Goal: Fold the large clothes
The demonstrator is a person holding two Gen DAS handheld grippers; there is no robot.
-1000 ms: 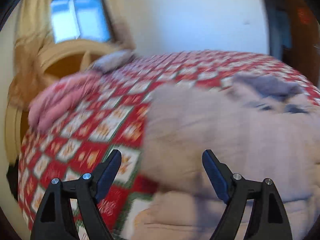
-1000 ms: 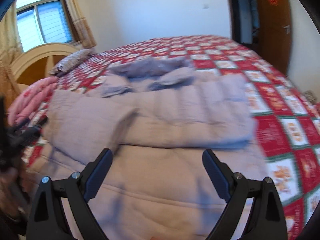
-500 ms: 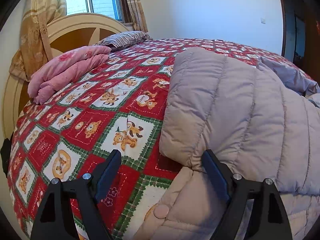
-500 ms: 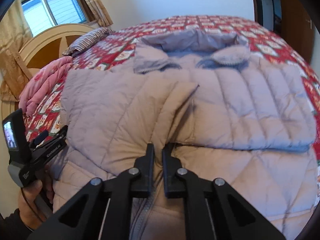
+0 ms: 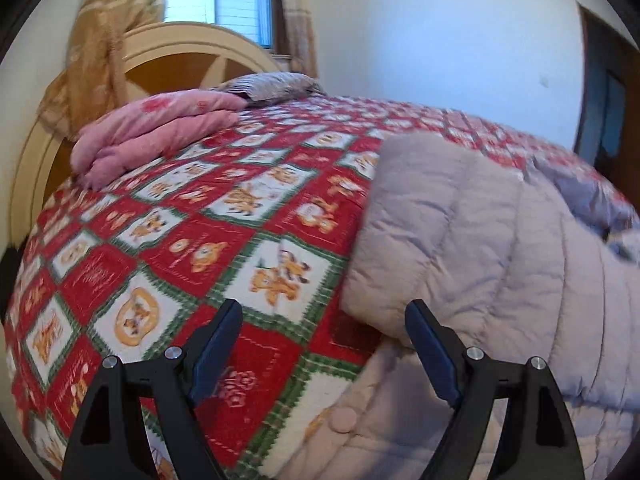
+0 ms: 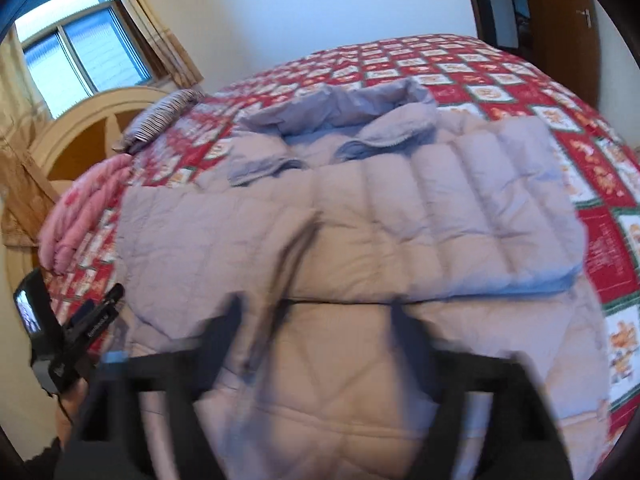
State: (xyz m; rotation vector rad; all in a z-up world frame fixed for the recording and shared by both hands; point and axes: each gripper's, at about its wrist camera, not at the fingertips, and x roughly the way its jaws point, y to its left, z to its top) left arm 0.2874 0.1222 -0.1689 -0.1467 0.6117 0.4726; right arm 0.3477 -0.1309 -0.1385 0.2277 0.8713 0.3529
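Observation:
A pale lilac quilted jacket (image 6: 400,220) lies front-up on the bed, collar at the far end and both sleeves folded across its chest. My right gripper (image 6: 318,312) hovers over the jacket's lower middle. Its blurred jaws are opening and stand wide, with the padded front below them and nothing pinched. In the left wrist view the jacket (image 5: 500,248) fills the right side. My left gripper (image 5: 323,312) is open over the bedspread at the jacket's left edge. Its right finger (image 5: 428,352) is just in front of the folded sleeve's edge.
The red, white and green patterned bedspread (image 5: 180,240) covers the bed. A folded pink quilt (image 5: 160,132) and a striped pillow (image 5: 272,84) lie by the cream headboard (image 5: 180,60). A hand (image 6: 68,404) grips the left tool at the bed's left edge. A door (image 6: 560,20) stands far right.
The right jaws were wide, closed tight half a second ago, and now stand wide again. The left gripper has drifted along the jacket's left edge and rolled slightly.

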